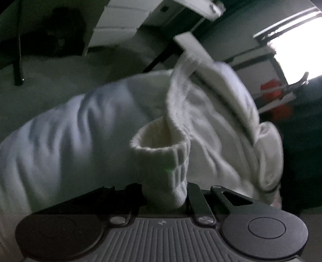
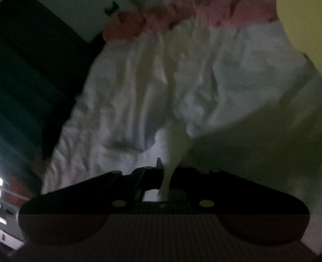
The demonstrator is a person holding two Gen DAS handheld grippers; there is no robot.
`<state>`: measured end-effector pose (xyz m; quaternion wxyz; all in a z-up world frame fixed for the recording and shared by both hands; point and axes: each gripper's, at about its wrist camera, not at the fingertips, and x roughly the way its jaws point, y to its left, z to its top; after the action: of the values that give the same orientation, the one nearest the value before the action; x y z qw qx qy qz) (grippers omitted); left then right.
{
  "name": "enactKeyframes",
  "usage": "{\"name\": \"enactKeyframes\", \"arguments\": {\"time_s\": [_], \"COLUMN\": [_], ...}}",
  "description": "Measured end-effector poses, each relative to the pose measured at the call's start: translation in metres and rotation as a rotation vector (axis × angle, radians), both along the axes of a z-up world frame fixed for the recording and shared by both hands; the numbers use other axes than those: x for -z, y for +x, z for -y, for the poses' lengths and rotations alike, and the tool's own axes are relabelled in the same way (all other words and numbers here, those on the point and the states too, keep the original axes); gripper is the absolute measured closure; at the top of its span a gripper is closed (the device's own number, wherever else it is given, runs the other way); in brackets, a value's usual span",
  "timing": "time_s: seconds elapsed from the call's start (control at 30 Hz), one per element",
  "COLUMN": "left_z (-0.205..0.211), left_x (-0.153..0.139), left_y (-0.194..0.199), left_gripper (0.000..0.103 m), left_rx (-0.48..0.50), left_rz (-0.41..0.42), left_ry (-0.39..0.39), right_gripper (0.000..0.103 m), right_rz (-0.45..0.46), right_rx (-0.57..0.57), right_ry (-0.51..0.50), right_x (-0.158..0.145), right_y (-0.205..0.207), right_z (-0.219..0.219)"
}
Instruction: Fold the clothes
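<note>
While the left gripper [image 1: 167, 193] pinches a white ribbed cuff [image 1: 161, 159] at lower centre, the right gripper [image 2: 166, 179] fingers pinch a cream fold of the same white garment [image 2: 128, 96], filling mid-frame.

Off to my left, a grey surface [image 1: 60, 66] runs back toward a dark corner, and I can't tell whether it's a bed or a table. A thin black cord [image 1: 18, 50] hangs down there, ending just above that surface. Behind it I see pale boxy furniture [image 1: 118, 22], too blurred to name. At the far right a bright window [image 1: 297, 48] glares, and just below it sit red objects [image 1: 275, 96] on light rails or shelves; what they are I cannot make out. From my right-hand camera, a yellowish wall [image 2: 303, 26] fills the upper corner, a dark panel [image 2: 30, 80] covers the left side, and something pink [image 2: 153, 18] lies blurred along the top.
</note>
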<state>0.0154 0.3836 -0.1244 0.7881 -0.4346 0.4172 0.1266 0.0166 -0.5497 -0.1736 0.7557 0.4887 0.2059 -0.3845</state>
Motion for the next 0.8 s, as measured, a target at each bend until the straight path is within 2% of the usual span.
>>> {"name": "enactKeyframes", "arguments": {"time_s": [0.1, 0.2, 0.27, 0.3, 0.37, 0.4, 0.43, 0.5, 0.63, 0.8], "left_z": [0.001, 0.008, 0.012, 0.016, 0.025, 0.03, 0.037, 0.056, 0.102, 0.171], "left_x": [0.001, -0.015, -0.027, -0.035, -0.051, -0.06, -0.068, -0.084, -0.113, -0.128], "left_y": [-0.01, -0.015, -0.018, -0.023, -0.032, -0.036, -0.038, -0.04, -0.042, -0.031], "left_gripper": [0.085, 0.069, 0.047, 0.041, 0.029, 0.027, 0.023, 0.02, 0.016, 0.015], "left_rx": [0.038, 0.079, 0.07, 0.066, 0.079, 0.086, 0.093, 0.11, 0.182, 0.296], "left_rz": [0.031, 0.055, 0.085, 0.106, 0.135, 0.143, 0.155, 0.193, 0.302, 0.4], "left_ry": [0.021, 0.115, 0.23, 0.286, 0.37, 0.408, 0.453, 0.544, 0.648, 0.666], "right_gripper": [0.096, 0.094, 0.092, 0.089, 0.077, 0.062, 0.041, 0.023, 0.024, 0.024], "right_rz": [-0.014, -0.025, -0.002, 0.008, 0.027, 0.035, 0.043, 0.067, 0.107, 0.196], "right_rx": [-0.015, -0.019, 0.007, 0.014, 0.029, 0.025, 0.009, -0.048, -0.201, -0.443], "right_ry": [0.016, -0.005, -0.017, -0.032, -0.061, -0.089, -0.133, -0.223, -0.354, -0.475], "right_x": [0.005, -0.003, -0.012, -0.019, -0.031, -0.039, -0.047, -0.063, -0.091, -0.122], "right_y": [0.0, 0.001, -0.004, -0.005, -0.007, -0.007, -0.005, 0.001, 0.015, 0.025], "right_z": [-0.001, -0.002, -0.004, -0.006, -0.011, -0.014, -0.02, -0.034, -0.061, -0.11]}}
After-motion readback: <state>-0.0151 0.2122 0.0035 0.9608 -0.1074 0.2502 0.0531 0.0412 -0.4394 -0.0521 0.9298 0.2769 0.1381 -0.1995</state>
